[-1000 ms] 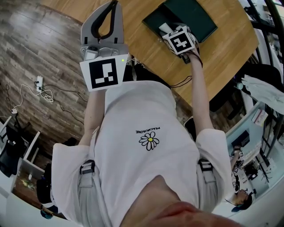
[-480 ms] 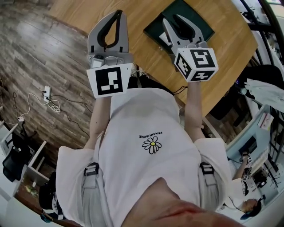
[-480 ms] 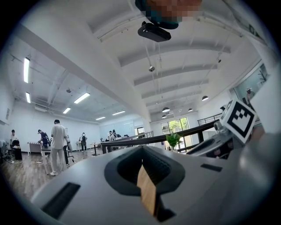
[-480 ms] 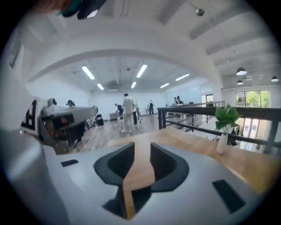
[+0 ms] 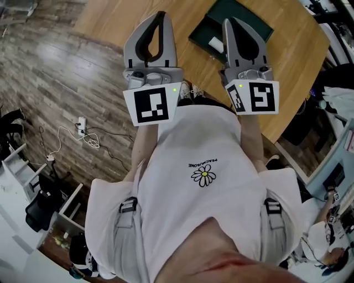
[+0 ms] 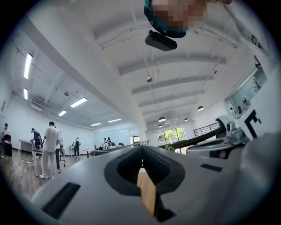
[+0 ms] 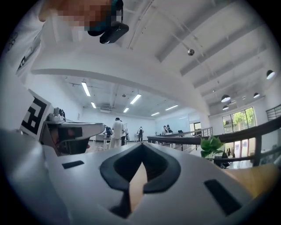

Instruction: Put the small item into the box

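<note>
Seeing the small item (image 5: pixel 216 43) in the box (image 5: pixel 202 34), I judge nothing left; right gripper (image 5: pixel 230 23) has just closed empty, left gripper (image 5: pixel 160 16) together.

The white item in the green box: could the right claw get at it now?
Probably yes. The green box lies open, nothing covers the white item, and the right claw, just closed on nothing, is held level nearby; it would need to tip down and open.

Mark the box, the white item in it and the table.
box (image 5: pixel 203 33), head view, bare dark floor left of the item
white item (image 5: pixel 215 44), head view, its visible middle
table (image 5: pixel 110 16), head view, bare wood at upper left
</note>
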